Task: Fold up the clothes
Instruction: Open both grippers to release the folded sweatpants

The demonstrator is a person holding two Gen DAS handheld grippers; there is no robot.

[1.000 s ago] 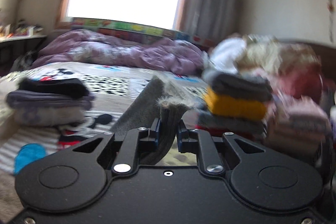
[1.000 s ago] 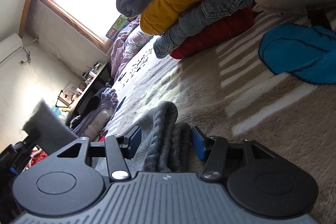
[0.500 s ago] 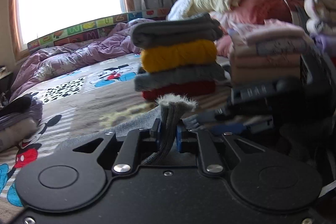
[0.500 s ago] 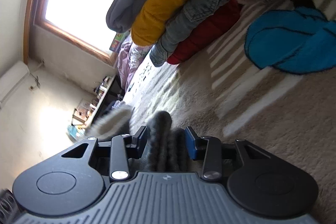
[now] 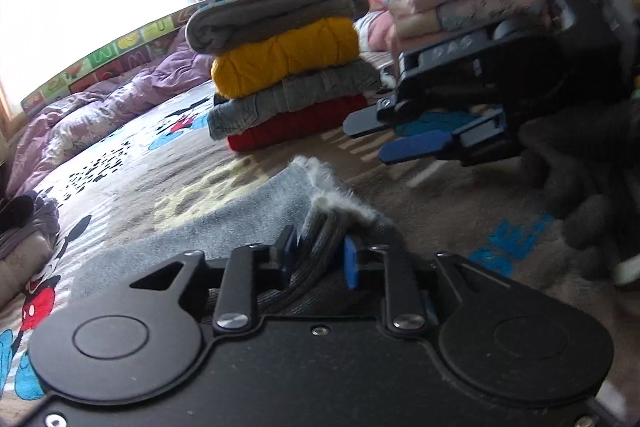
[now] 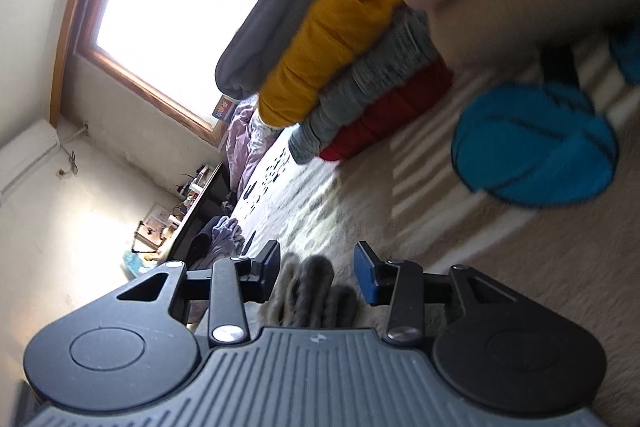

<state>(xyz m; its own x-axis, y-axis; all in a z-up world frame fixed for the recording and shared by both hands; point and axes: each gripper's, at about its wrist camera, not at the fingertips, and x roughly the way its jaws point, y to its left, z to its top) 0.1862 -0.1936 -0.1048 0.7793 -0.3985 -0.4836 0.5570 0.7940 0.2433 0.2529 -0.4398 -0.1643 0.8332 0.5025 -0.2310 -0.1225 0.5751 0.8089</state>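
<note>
Two grippers' fingers opening, grey knit garment (image 5: 256, 223) between both, no legible writing

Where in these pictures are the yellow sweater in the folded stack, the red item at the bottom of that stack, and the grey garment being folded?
yellow sweater (image 5: 286, 57), left wrist view, middle of its folded front.
red item (image 5: 298, 129), left wrist view, its front edge under the stack.
grey garment (image 5: 240, 223), left wrist view, the flat part on the bed.
</note>
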